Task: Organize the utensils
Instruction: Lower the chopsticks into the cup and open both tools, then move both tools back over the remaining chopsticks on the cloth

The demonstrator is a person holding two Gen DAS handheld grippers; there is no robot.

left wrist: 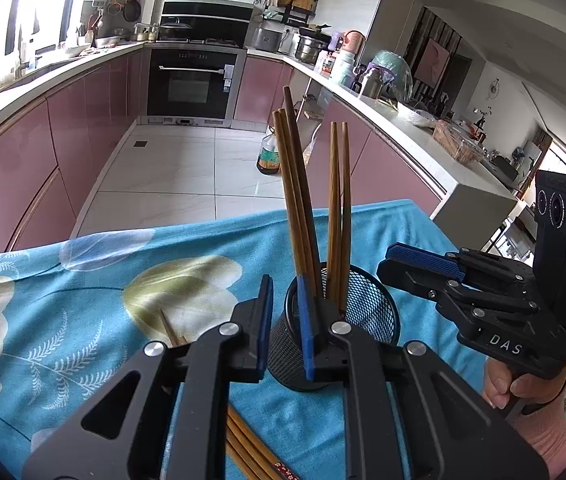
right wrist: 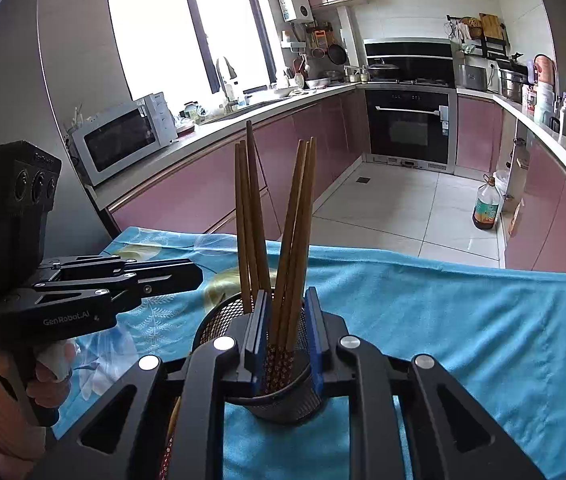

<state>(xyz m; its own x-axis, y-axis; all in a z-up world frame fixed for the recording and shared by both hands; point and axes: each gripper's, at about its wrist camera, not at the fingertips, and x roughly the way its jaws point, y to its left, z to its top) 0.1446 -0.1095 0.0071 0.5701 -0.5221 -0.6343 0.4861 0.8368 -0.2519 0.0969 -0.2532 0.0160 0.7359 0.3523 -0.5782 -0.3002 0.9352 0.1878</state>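
Observation:
A black mesh cup (left wrist: 367, 312) (right wrist: 219, 328) stands on the blue flowered cloth (left wrist: 83, 300) (right wrist: 443, 320). Several wooden chopsticks (left wrist: 297, 200) (right wrist: 295, 232) stand in it in two leaning groups. My left gripper (left wrist: 286, 320) (right wrist: 197, 276) is at the cup's left side, open, with nothing between its pads. My right gripper (right wrist: 288, 328) (left wrist: 387, 258) is at the cup's near rim, open. The right group of chopsticks shows between its fingers with a small gap on each side. More loose chopsticks (left wrist: 251, 448) (right wrist: 171, 432) lie on the cloth under the left gripper.
The cloth-covered table ends at its far edge (right wrist: 403, 260), with tiled floor beyond. An oil bottle (left wrist: 269, 156) (right wrist: 487, 204) stands on the floor by pink cabinets. A microwave (right wrist: 123, 140) sits on the left counter. A hand (left wrist: 523, 384) (right wrist: 49, 376) holds each gripper's handle.

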